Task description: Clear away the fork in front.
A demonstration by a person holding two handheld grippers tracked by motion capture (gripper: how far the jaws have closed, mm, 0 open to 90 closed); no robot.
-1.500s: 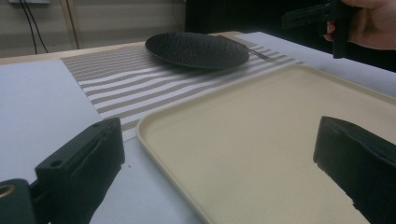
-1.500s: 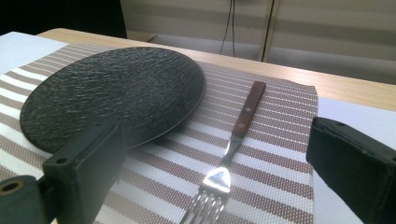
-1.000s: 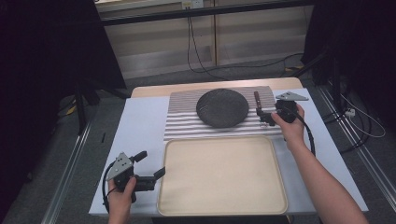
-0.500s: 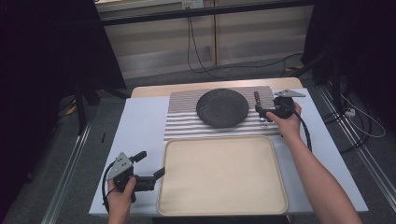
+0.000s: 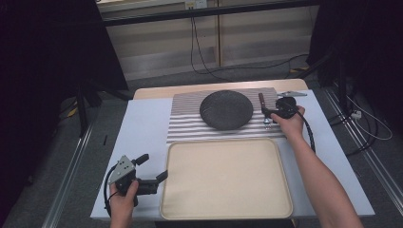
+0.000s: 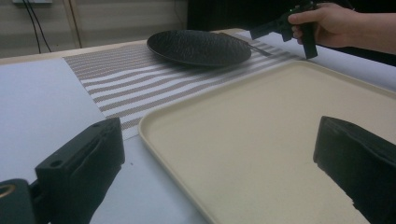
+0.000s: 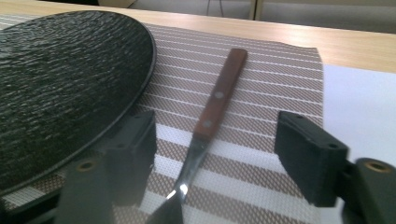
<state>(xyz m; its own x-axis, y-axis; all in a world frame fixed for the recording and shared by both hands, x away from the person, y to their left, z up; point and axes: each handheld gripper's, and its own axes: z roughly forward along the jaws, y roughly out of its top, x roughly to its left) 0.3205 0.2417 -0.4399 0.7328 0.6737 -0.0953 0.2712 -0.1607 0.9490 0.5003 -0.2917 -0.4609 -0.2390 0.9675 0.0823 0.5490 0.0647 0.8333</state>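
Note:
A fork (image 7: 212,109) with a brown wooden handle lies on the striped placemat (image 5: 185,124), just right of the black textured plate (image 5: 225,110). My right gripper (image 7: 217,131) is low over the mat and straddles the fork (image 5: 263,105). Its jaws have just been closing, but gaps remain on both sides and the pads do not touch the fork. My left gripper (image 5: 153,166) rests open at the front left of the table, its jaws either side of the beige tray's (image 6: 261,135) near left corner, with nothing gripped.
The large beige tray (image 5: 225,178) takes up the front middle of the white table. A silvery metal item (image 5: 291,93) lies at the back right, behind the right hand. Cables trail across the floor beyond the table.
The right hand has shifted left and down toward the fork beside the plate, and its jaws now stand narrower. The left hand and gripper have stayed put.

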